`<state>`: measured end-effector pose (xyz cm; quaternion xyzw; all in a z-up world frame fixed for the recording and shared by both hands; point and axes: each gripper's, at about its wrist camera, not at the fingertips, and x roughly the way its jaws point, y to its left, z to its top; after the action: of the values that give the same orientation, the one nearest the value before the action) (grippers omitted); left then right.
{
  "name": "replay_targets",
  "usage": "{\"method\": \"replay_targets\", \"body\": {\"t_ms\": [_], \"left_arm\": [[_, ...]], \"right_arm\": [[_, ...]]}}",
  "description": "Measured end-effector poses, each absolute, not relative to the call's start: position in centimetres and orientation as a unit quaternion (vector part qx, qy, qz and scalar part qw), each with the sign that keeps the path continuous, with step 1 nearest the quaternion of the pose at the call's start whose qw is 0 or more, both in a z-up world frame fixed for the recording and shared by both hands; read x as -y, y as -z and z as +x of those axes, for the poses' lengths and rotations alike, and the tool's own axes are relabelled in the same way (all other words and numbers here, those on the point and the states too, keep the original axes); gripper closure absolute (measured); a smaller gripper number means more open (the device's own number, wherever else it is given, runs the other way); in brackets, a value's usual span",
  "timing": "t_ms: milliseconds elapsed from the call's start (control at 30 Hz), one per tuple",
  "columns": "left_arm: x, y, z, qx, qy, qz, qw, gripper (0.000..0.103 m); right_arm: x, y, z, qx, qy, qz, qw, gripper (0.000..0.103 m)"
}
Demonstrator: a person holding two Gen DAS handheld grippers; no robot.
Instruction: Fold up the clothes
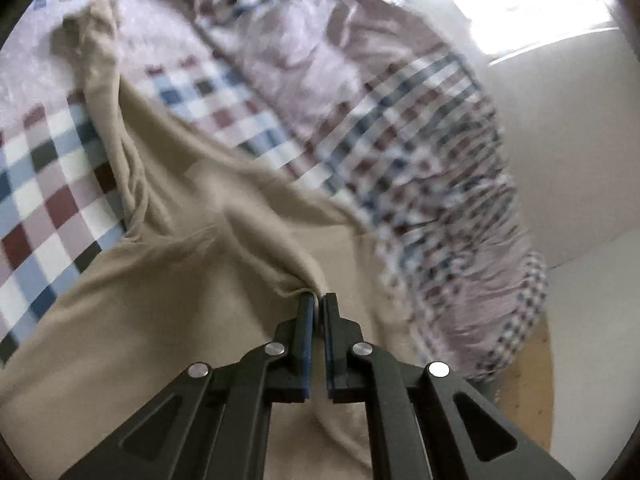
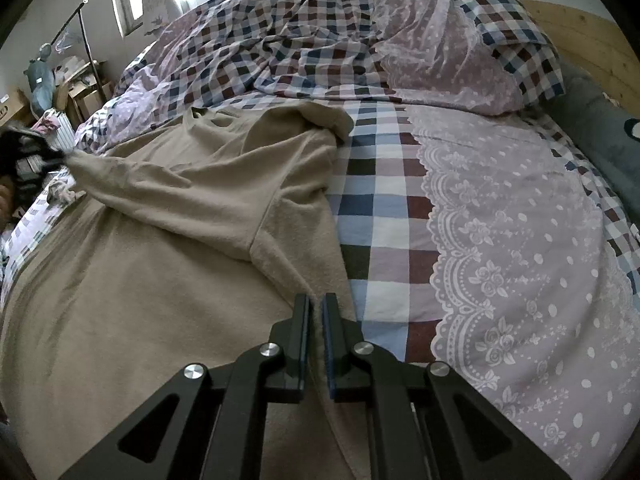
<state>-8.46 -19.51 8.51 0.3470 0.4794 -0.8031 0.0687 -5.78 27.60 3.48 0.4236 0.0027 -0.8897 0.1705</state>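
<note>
A beige long-sleeved top point(image 2: 160, 280) lies spread on the bed, collar toward the far side. My left gripper point(image 1: 318, 300) is shut on a bunched fold of the beige top point(image 1: 192, 240) and holds it pulled taut; in the right wrist view it shows at the far left edge point(image 2: 60, 156), holding a sleeve end. My right gripper point(image 2: 316, 300) is shut on the top's right side edge, low near the bed surface. The other sleeve point(image 2: 312, 120) lies crumpled near the collar.
The bed has a checked and lilac lace-print sheet point(image 2: 500, 240). A rumpled checked duvet point(image 2: 300, 40) and a pillow point(image 2: 460, 60) lie at the far side. A wooden headboard point(image 2: 592, 40) is at the right. Cardboard boxes and clutter point(image 2: 72, 84) stand left of the bed.
</note>
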Motion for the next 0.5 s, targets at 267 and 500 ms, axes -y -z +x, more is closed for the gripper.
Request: {"method": "replay_targets", "body": {"t_ms": [267,500], "left_arm": [[18.4,-7.9,-18.7,-0.343,0.821,0.445,0.104,0.052],[23.3,-5.8,-13.0,-0.361,0.830,0.407,0.120,0.037]], "right_arm": [[-27.6,-3.4,-5.8,-0.003,0.889,0.426,0.169,0.098],[-27.9,-3.3,-5.9,0.007,0.888,0.427,0.172,0.098]]}}
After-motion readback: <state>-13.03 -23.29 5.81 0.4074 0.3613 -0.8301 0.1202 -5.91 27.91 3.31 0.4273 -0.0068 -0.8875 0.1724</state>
